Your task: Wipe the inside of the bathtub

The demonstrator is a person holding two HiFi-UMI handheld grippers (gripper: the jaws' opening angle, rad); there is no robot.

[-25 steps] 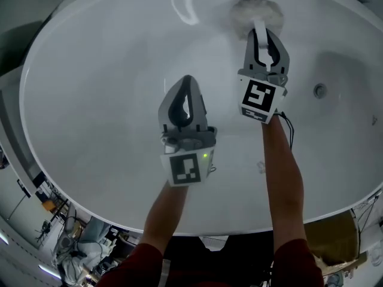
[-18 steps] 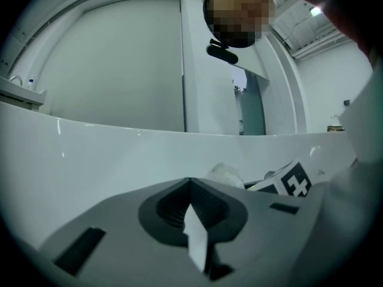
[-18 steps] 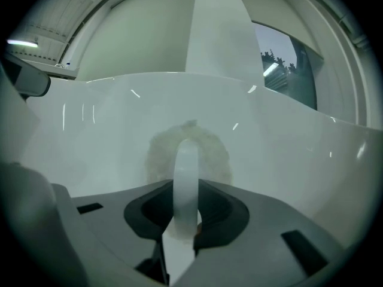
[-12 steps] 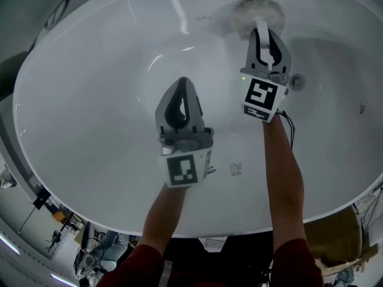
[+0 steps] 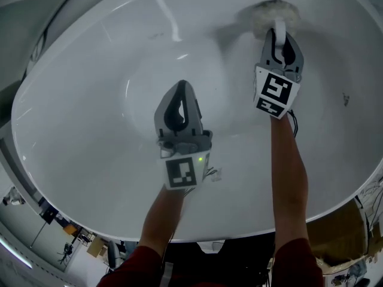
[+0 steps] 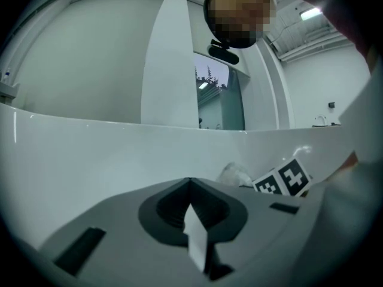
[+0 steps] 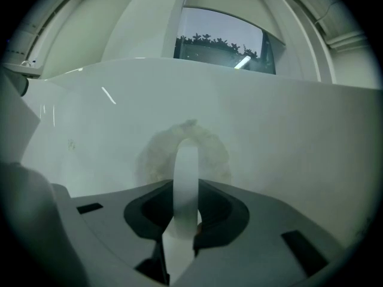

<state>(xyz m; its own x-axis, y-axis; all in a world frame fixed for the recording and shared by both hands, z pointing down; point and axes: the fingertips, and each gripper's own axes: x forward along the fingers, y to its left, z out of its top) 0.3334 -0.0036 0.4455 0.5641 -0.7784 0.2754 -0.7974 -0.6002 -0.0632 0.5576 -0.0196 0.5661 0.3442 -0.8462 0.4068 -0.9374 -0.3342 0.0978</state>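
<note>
The right gripper (image 5: pixel 279 33) pinches the white handle (image 5: pixel 278 24) of a round fluffy pad (image 5: pixel 272 9), its jaws tight on the handle's two sides. The pad sits straight ahead of the jaw tips, flat against the far inner wall of the bathtub (image 5: pixel 90 100), high up near the rim. In the right gripper view the handle (image 7: pixel 186 172) rises as a narrow white strip between the jaws of the right gripper (image 7: pixel 184 203), and the pad (image 7: pixel 154 154) spreads round behind it on the white wall.

The left gripper (image 5: pixel 181 87) hangs over the middle of the tub, well apart from the pad and nearer the person. In its own view the left gripper (image 6: pixel 190 189) has its jaws pressed together with nothing from the tub between them; the pad (image 6: pixel 234 173) shows off to the right beside the other gripper's marker cube (image 6: pixel 282 180)
</note>
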